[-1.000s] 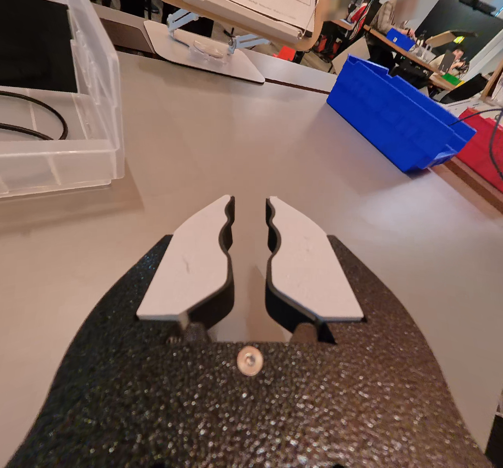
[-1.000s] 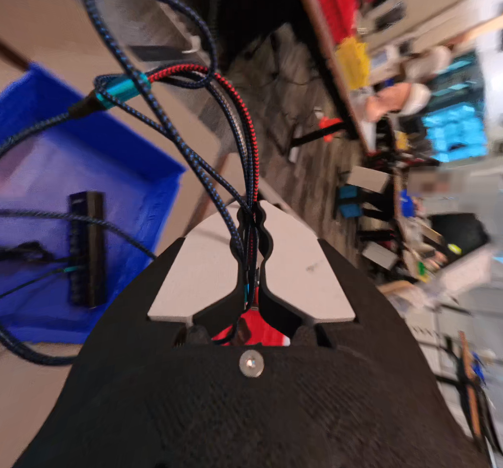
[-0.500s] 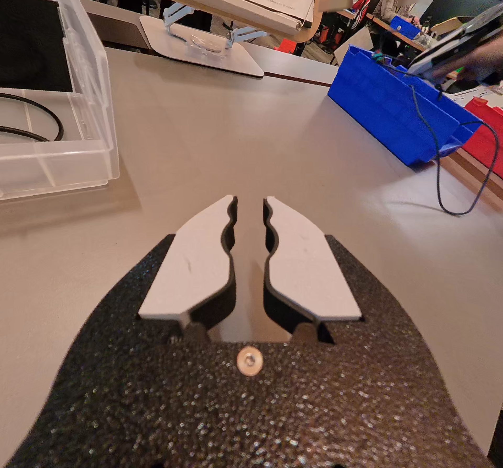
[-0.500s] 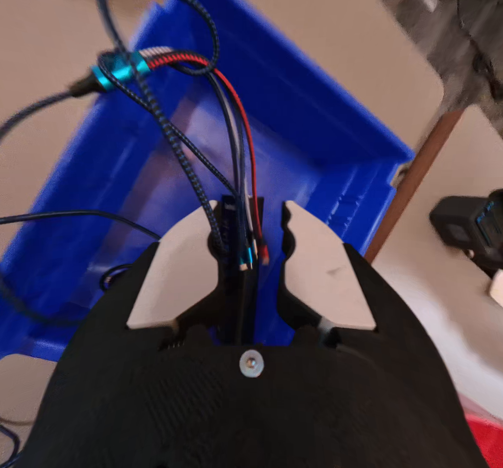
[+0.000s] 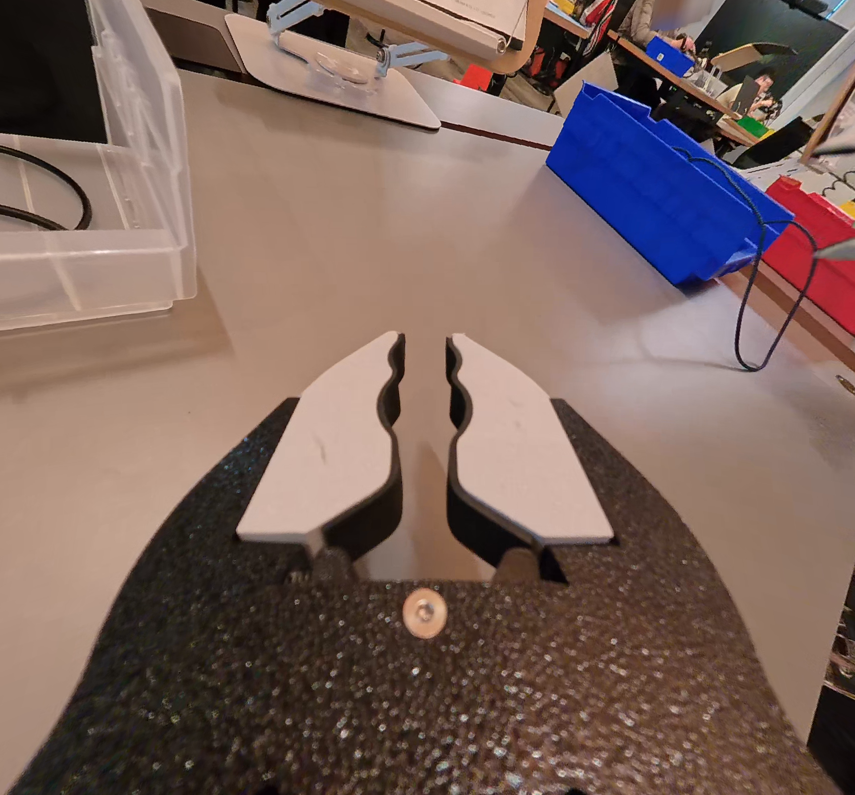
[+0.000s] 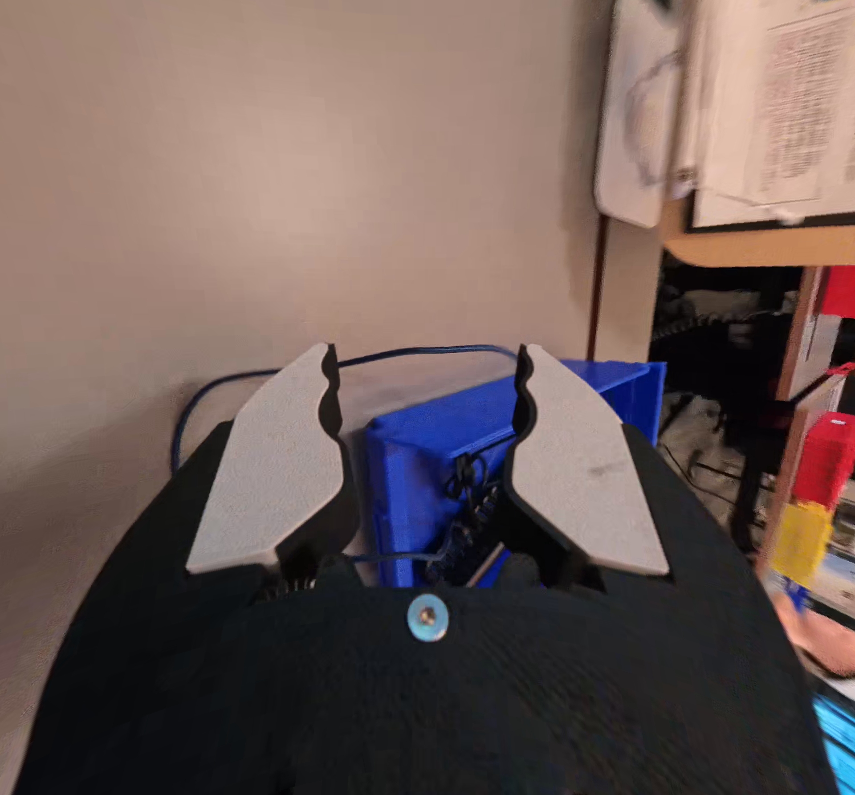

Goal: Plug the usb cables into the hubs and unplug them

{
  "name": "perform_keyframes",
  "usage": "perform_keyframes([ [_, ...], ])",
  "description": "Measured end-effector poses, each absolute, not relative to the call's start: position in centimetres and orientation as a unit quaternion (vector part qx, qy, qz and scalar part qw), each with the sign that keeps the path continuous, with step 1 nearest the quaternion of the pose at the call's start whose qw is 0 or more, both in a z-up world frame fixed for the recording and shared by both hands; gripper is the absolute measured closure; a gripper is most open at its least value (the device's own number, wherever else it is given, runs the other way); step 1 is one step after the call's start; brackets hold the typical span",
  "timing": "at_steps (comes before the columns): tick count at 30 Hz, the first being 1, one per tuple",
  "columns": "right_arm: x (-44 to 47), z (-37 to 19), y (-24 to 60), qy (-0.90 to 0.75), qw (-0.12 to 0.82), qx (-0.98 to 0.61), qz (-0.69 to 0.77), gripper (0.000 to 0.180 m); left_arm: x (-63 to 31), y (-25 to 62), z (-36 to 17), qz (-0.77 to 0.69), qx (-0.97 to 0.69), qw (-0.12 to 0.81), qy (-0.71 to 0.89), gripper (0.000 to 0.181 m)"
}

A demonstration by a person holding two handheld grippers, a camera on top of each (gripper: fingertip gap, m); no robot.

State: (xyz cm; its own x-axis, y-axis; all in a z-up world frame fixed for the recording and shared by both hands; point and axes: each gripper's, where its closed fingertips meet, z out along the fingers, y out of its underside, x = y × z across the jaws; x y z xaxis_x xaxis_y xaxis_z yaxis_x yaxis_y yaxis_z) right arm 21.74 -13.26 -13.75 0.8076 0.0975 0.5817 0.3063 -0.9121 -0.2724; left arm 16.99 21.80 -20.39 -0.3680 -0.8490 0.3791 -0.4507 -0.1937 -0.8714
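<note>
My right gripper (image 6: 425, 351) is wide open and empty above the near end of the blue bin (image 6: 439, 430). A tangle of dark braided USB cables (image 6: 467, 486) lies inside the bin, between and below my fingers. One thin blue cable (image 6: 259, 375) loops out over the table. No hub can be made out in this blurred view. My left gripper (image 5: 424, 342) hovers low over the table with a narrow gap between its jaws and nothing in it. In the left wrist view the blue bin (image 5: 647, 189) stands at the right, with a dark cable (image 5: 745, 310) hanging over its edge onto the table.
A clear plastic box (image 5: 92, 236) with a black cable inside sits at the left. A stand with a clipboard (image 5: 333, 74) is at the back, also at the right of the right wrist view (image 6: 638, 115). A red bin (image 5: 823, 254) lies beyond the blue one. Spacing between my two grippers at the tips: around 35 centimeters.
My right gripper opened and let go of the cable bundle, which now lies in the blue bin; its view swung round over the bin. My left gripper's jaws narrowed slightly.
</note>
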Motion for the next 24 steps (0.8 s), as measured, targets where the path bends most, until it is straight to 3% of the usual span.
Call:
perform_keyframes([
  [2, 20.9, -15.6, -13.9, -0.092, 0.105, -0.944, -0.297, 0.108, 17.0, 21.7, -20.4, -0.558, -0.531, 0.178, 0.613, 0.165],
  [4, 20.4, -16.4, -14.1, 0.016, 0.103, -0.946, -0.307, 0.111, 16.9, 21.7, -20.3, -0.558, -0.53, 0.183, 0.612, 0.165],
  [6, 19.2, -17.9, -14.0, 0.158, 0.14, -0.941, -0.263, 0.093, 16.9, 21.8, -20.2, -0.559, -0.529, 0.187, 0.611, 0.165],
  [9, 19.7, -19.5, -13.2, 0.299, 0.237, -0.89, -0.249, 0.111, 16.9, 21.7, -20.3, -0.558, -0.528, 0.188, 0.612, 0.165],
  [11, 20.5, -21.6, -14.5, 0.362, 0.227, -0.872, -0.239, 0.125, 16.9, 21.7, -20.3, -0.557, -0.527, 0.188, 0.614, 0.165],
  [14, 21.0, -23.3, -15.4, 0.374, 0.224, -0.869, -0.233, 0.178, 16.9, 21.6, -20.2, -0.556, -0.524, 0.191, 0.616, 0.165],
  [16, 20.8, -23.0, -14.8, 0.367, 0.25, -0.87, -0.216, 0.18, 16.8, 21.5, -20.2, -0.556, -0.524, 0.19, 0.616, 0.165],
  [19, 21.1, -19.6, -15.0, 0.337, 0.258, -0.874, -0.238, 0.18, 16.9, 21.6, -20.2, -0.56, -0.525, 0.187, 0.614, 0.165],
  [24, 28.1, -7.7, -19.4, 0.321, 0.276, -0.829, -0.365, 0.18, 16.9, 21.5, -20.2, -0.561, -0.525, 0.182, 0.614, 0.165],
])
